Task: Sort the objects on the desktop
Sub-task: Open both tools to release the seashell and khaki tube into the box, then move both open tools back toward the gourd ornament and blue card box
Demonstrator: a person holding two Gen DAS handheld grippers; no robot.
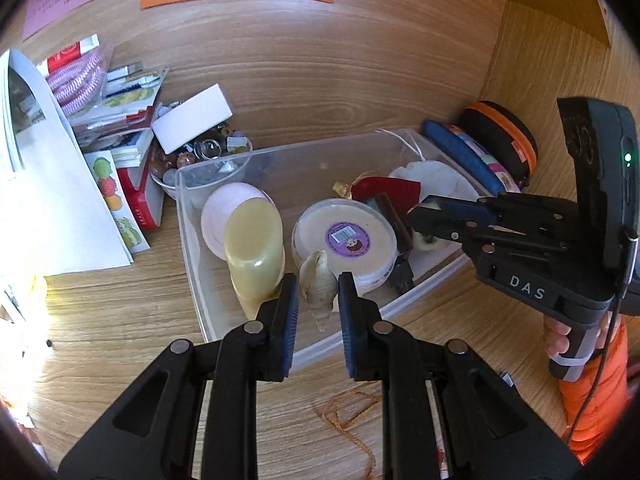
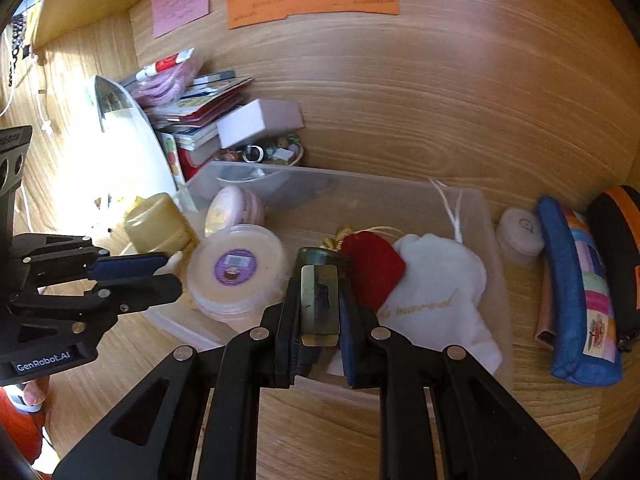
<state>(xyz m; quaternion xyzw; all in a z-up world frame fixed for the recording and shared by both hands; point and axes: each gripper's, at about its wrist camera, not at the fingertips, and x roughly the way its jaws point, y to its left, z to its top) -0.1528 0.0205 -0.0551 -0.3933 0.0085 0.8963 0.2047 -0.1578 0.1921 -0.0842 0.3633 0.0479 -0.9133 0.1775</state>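
Clear plastic bin [image 1: 188,216] on a wooden desk, both grippers over its near rim.

From the left: a sunlit stack of papers [image 1: 60,200] and a bowl of small trinkets [image 1: 200,156] crowd the bin's left wall, leaving bare desk only along its near side. The left gripper [image 1: 318,298] is clamped on a pale spiral shell [image 1: 318,280], held upright above the near rim beside a yellow bottle [image 1: 254,248] and a round tub [image 1: 346,238] with a purple label. The right gripper [image 2: 319,312] is clamped on a dark block [image 2: 319,300] with a brassy edge, just over a red pouch [image 2: 374,272] and white cloth bag [image 2: 436,292]. A blue pencil case [image 2: 576,296] lies outside the right wall.
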